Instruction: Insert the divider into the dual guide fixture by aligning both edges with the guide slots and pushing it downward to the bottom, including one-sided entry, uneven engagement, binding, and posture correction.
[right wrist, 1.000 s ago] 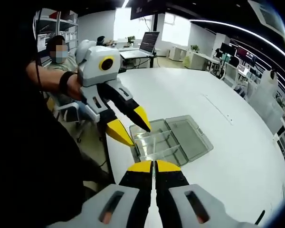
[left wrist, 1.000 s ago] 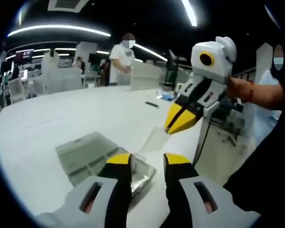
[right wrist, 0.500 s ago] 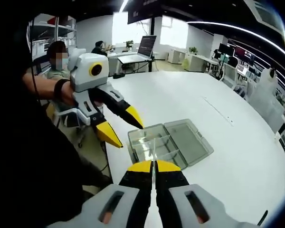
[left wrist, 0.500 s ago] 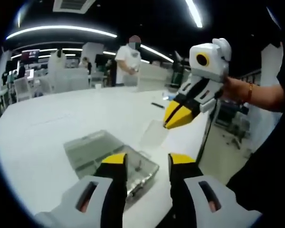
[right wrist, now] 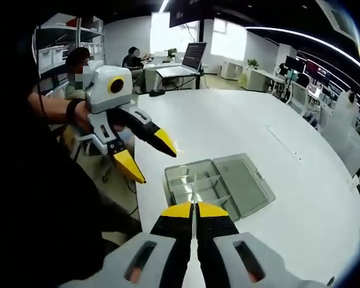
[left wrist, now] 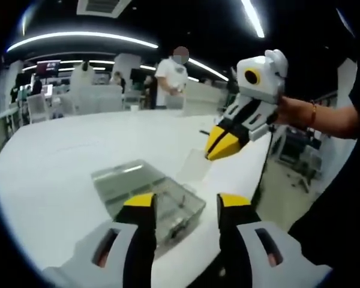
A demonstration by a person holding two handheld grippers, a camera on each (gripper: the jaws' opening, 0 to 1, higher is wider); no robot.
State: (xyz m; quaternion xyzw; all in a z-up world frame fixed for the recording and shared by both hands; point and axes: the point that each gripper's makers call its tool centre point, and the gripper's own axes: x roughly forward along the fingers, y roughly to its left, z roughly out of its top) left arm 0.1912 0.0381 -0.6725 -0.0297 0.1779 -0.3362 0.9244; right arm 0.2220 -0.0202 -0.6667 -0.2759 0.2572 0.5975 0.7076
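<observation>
The fixture is a clear plastic box (right wrist: 175,180) with inner partitions, lying on the white table with its lid (right wrist: 247,185) folded open beside it. My right gripper (right wrist: 194,210) is shut on the thin clear divider (right wrist: 193,193), held edge-on above the box's near side. In the left gripper view that right gripper (left wrist: 216,149) comes in from the right, and the divider (left wrist: 195,167) hangs from its yellow tips over the box (left wrist: 150,189). My left gripper (left wrist: 186,204) is open with nothing between its fingers, and as the left gripper (right wrist: 151,161) it hovers left of the box.
The white table (left wrist: 54,162) stretches wide beyond the box; its edge runs close to the box on the person's side. A small dark object (left wrist: 205,131) lies far back. A person stands behind the table (left wrist: 173,78); a laptop (right wrist: 195,57) sits on a far desk.
The left gripper has drawn back a little from the box, still open. The right gripper keeps the divider pinched above the box. Both views have shifted slightly.
</observation>
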